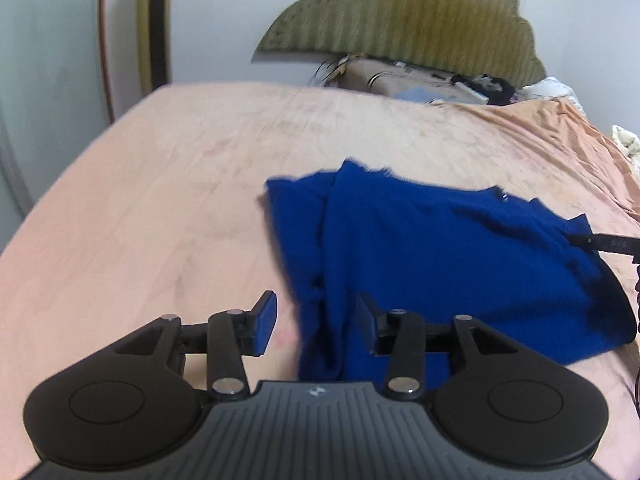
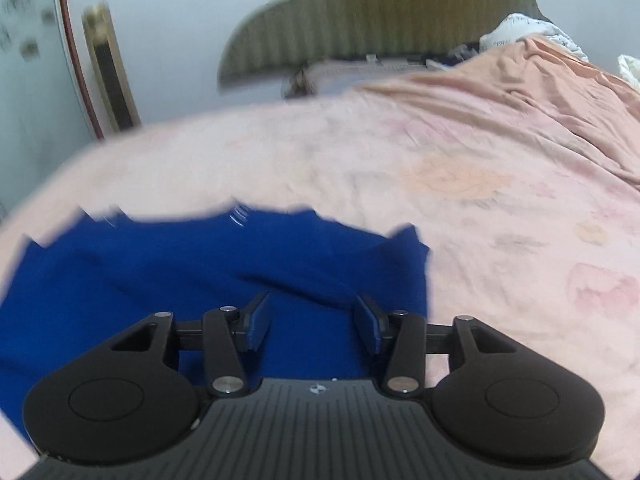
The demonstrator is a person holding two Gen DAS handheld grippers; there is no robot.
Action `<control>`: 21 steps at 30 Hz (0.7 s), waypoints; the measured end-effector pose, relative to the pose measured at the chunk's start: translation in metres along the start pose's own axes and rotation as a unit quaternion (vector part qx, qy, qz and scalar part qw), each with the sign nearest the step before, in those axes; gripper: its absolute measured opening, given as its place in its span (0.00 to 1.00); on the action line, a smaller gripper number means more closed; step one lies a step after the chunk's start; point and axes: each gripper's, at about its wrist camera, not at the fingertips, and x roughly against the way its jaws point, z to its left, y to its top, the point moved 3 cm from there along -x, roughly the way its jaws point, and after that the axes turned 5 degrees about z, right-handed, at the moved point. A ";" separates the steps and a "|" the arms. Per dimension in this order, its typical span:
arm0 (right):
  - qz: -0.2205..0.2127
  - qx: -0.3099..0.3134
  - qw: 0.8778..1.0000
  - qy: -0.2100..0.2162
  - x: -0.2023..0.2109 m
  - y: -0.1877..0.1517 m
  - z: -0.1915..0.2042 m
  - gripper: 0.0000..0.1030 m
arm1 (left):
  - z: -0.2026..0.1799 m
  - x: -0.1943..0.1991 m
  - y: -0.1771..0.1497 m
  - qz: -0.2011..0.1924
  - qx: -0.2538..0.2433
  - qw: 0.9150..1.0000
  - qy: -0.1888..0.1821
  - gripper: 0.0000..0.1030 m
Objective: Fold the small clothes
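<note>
A bright blue garment lies partly folded on the pink bed sheet, right of centre in the left wrist view. My left gripper hovers open at its near left edge; a hanging fold of the cloth shows between the jaws, and the pads do not press on it. At the garment's right edge a black finger of the other gripper touches the cloth. In the right wrist view the garment fills the lower left. My right gripper stands open above its right part, with cloth beneath and nothing pinched.
An olive scalloped headboard stands at the far end, with a cardboard box and clutter in front of it. A rumpled pink cover and white bedding lie at the right. A gold-framed panel leans on the left wall.
</note>
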 end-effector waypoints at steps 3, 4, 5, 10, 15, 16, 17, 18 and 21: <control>-0.005 0.036 0.999 0.029 0.006 -0.007 0.029 0.70 | -0.028 -0.012 0.013 -0.019 -0.024 1.000 0.006 0.60; -0.001 0.052 0.998 0.029 0.005 -0.011 0.038 0.73 | -0.037 -0.019 0.016 -0.024 -0.035 0.999 0.015 0.64; 0.004 0.064 0.998 0.027 0.002 -0.015 0.044 0.73 | -0.046 -0.028 0.018 -0.025 -0.044 0.998 0.033 0.64; 0.015 0.049 0.999 -0.003 -0.010 -0.029 0.046 0.75 | -0.062 -0.061 0.014 0.002 -0.029 0.997 0.067 0.64; -0.003 0.058 0.998 -0.014 0.001 -0.042 0.053 0.86 | -0.065 -0.068 0.003 0.005 -0.011 0.997 0.071 0.64; -0.002 0.060 0.998 -0.011 -0.003 -0.044 0.053 0.93 | -0.066 -0.069 0.002 0.002 -0.011 0.997 0.073 0.65; 0.000 0.064 0.998 -0.011 -0.008 -0.046 0.053 0.95 | -0.066 -0.070 0.001 0.001 -0.012 0.997 0.075 0.65; 0.001 0.068 0.998 -0.014 -0.009 -0.048 0.053 0.96 | -0.067 -0.071 0.000 0.001 -0.014 0.997 0.078 0.68; 0.000 0.079 0.997 -0.020 -0.010 -0.051 0.058 1.00 | -0.069 -0.074 -0.003 -0.002 -0.018 0.996 0.084 0.70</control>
